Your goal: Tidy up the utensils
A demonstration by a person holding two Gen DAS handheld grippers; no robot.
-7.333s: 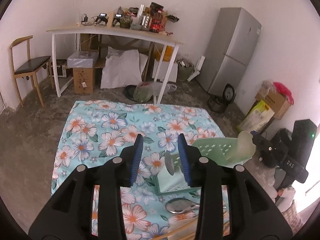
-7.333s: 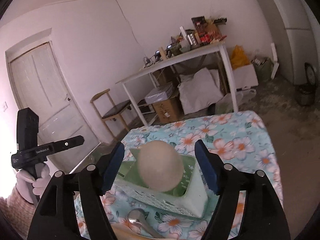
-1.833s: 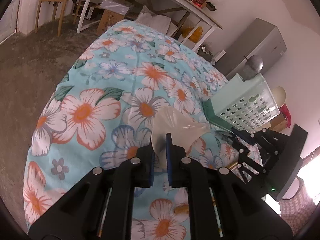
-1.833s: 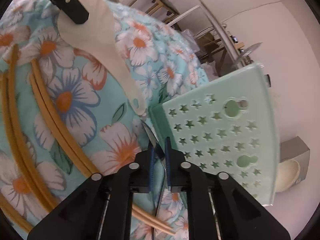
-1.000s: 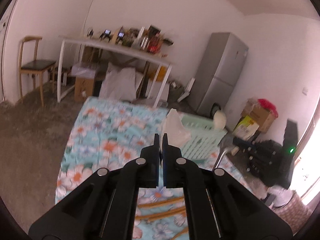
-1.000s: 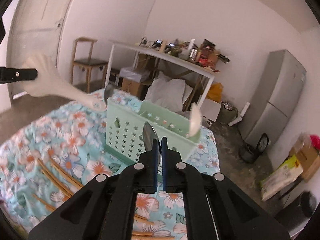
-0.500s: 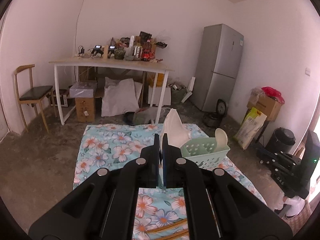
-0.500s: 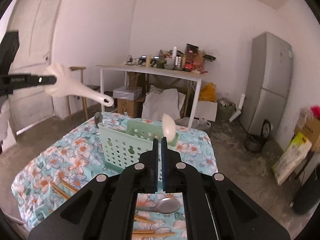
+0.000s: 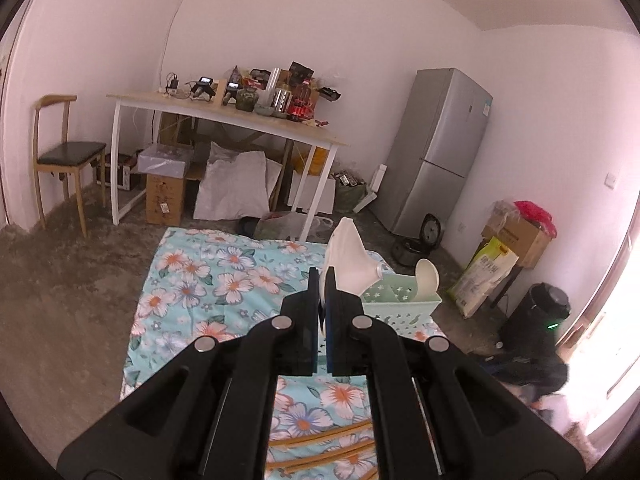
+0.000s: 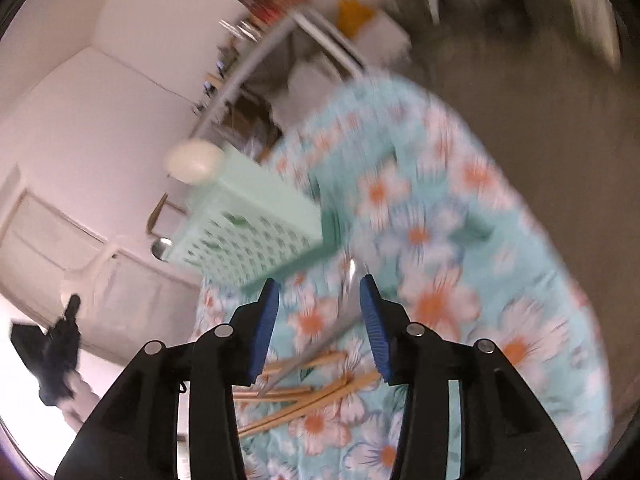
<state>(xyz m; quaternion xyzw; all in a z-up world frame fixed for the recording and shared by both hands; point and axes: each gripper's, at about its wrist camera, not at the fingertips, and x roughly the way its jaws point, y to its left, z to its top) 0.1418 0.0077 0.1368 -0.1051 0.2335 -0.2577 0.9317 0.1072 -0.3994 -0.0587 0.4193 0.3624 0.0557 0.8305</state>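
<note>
My left tongs (image 9: 322,280) pinch the white paddle (image 9: 347,261), held up over the floral cloth (image 9: 208,280) beside the green basket (image 9: 400,300). My right tongs (image 10: 316,312) have just been opening, now spread with nothing gripped, above a metal spoon (image 10: 320,344) lying across the chopsticks (image 10: 296,400) on the cloth. Right view is blurred.
</note>
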